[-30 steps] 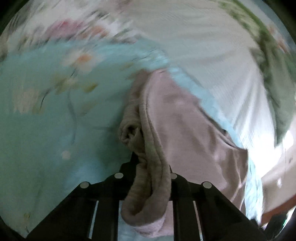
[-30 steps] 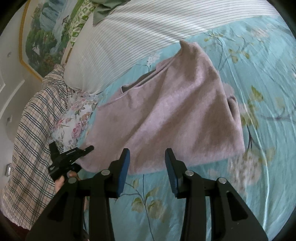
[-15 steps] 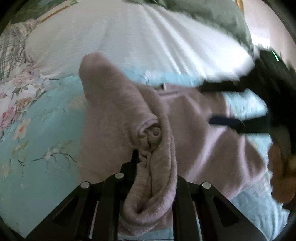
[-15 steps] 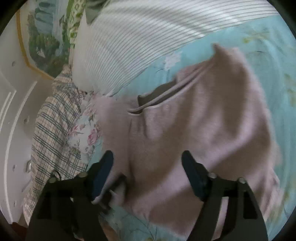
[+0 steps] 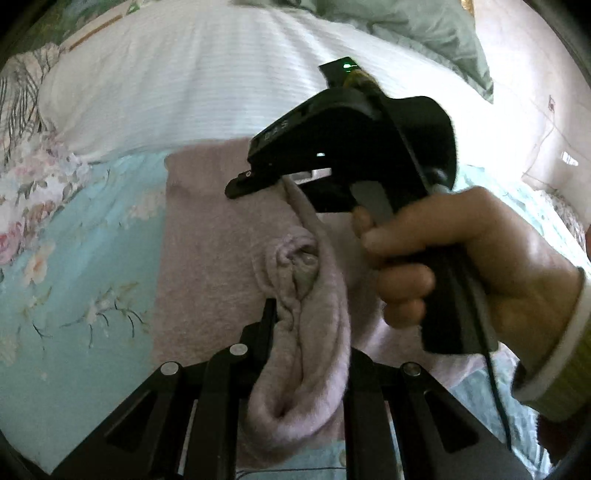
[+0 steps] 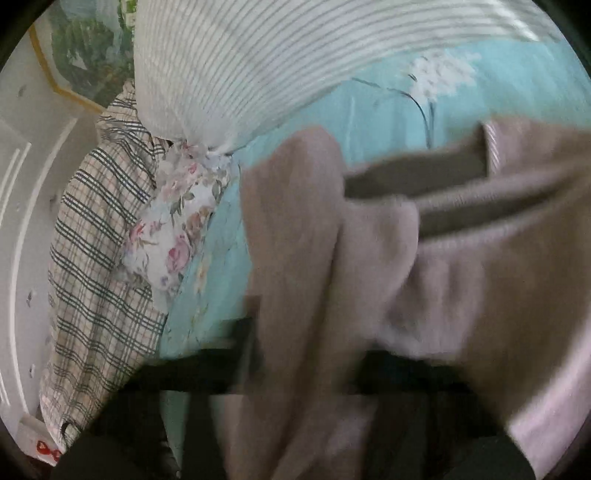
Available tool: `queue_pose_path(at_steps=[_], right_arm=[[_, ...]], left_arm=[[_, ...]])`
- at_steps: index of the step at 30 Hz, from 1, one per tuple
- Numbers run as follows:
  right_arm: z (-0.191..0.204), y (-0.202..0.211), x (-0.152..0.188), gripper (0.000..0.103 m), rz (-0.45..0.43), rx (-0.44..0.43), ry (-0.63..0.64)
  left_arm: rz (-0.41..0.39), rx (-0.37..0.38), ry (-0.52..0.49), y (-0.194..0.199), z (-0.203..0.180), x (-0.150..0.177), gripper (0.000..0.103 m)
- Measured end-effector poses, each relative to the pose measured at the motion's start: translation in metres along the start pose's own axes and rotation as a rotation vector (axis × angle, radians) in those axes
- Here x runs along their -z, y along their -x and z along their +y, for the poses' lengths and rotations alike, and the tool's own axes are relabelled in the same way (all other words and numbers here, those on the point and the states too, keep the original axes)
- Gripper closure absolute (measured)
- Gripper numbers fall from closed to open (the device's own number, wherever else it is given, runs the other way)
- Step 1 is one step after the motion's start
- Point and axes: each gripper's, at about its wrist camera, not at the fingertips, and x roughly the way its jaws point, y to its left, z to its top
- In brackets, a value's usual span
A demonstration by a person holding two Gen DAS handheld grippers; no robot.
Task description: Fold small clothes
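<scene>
On floral bedsheet [image 5: 74, 288], we pinch bunched pink garment [image 5: 207, 258] in left gripper [image 5: 308, 332]; right gripper [image 5: 273, 181] bites its edge, our right hand [image 5: 461, 258] squeezing handle.

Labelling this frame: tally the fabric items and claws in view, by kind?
Pink garment: 1
Striped white pillow: 1
Green pillow: 1
Plaid cloth: 1
Rose-print cloth: 1
Teal floral bedsheet: 1
Claws: 2, left claw, right claw
Total: 8
</scene>
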Motion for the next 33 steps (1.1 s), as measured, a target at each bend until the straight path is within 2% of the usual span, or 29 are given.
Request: queue_pose_path(at_steps=[2, 5, 7, 10, 13, 16, 20, 23, 25, 26, 28, 29, 30, 31, 32, 33], right_arm=[[0.009, 0.022, -0.004, 0.088, -0.044, -0.001, 0.045], [0.017, 0.066, -0.009, 0.088, -0.109, 0.023, 0.127], [0.009, 0.096, -0.013, 0.088, -0.14, 0.061, 0.151], [-0.018, 0.125, -0.007, 0.088, -0.148, 0.147, 0.136], [-0.051, 0.135, 0.002, 0.088, -0.13, 0.208, 0.09], [-0.072, 0.142, 0.008, 0.088, -0.132, 0.223, 0.064], [-0.079, 0.152, 0.009, 0.088, -0.175, 0.229, 0.069], [-0.085, 0.142, 0.009, 0.088, -0.165, 0.312, 0.094], [-0.091, 0.138, 0.012, 0.088, -0.155, 0.33, 0.076], [-0.096, 0.141, 0.013, 0.083, -0.161, 0.322, 0.058], [-0.098, 0.15, 0.019, 0.077, -0.189, 0.311, 0.026], [-0.097, 0.156, 0.023, 0.071, -0.206, 0.321, 0.025], [-0.095, 0.161, 0.027, 0.057, -0.224, 0.343, 0.025], [-0.092, 0.169, 0.034, 0.045, -0.247, 0.374, 0.019], [-0.091, 0.175, 0.039, 0.018, -0.266, 0.39, 0.012], [-0.09, 0.181, 0.045, 0.003, -0.287, 0.389, 0.005]], left_arm=[[-0.017, 0.032, 0.006, 0.01, -0.003, -0.009, 0.091], [-0.035, 0.132, 0.018, 0.024, -0.018, -0.022, 0.09], [-0.034, 0.194, 0.014, 0.024, -0.038, -0.028, 0.09], [-0.014, 0.247, 0.0, 0.015, -0.069, -0.028, 0.09], [0.042, 0.289, 0.001, -0.005, -0.091, -0.023, 0.09], [0.074, 0.313, 0.008, -0.014, -0.101, -0.02, 0.09], [0.065, 0.32, -0.015, -0.017, -0.111, -0.021, 0.09], [0.106, 0.331, -0.014, -0.033, -0.113, -0.021, 0.089], [0.15, 0.34, -0.015, -0.045, -0.112, -0.019, 0.086], [0.162, 0.358, -0.005, -0.046, -0.108, -0.017, 0.083], [0.173, 0.403, 0.017, -0.041, -0.097, -0.013, 0.058], [0.175, 0.415, 0.027, -0.037, -0.091, -0.011, 0.052], [0.166, 0.423, 0.034, -0.028, -0.082, -0.008, 0.045], [0.159, 0.429, 0.032, -0.021, -0.076, -0.006, 0.044], [0.156, 0.435, 0.032, -0.014, -0.072, -0.005, 0.042], [0.148, 0.449, 0.041, -0.003, -0.06, -0.002, 0.036]])
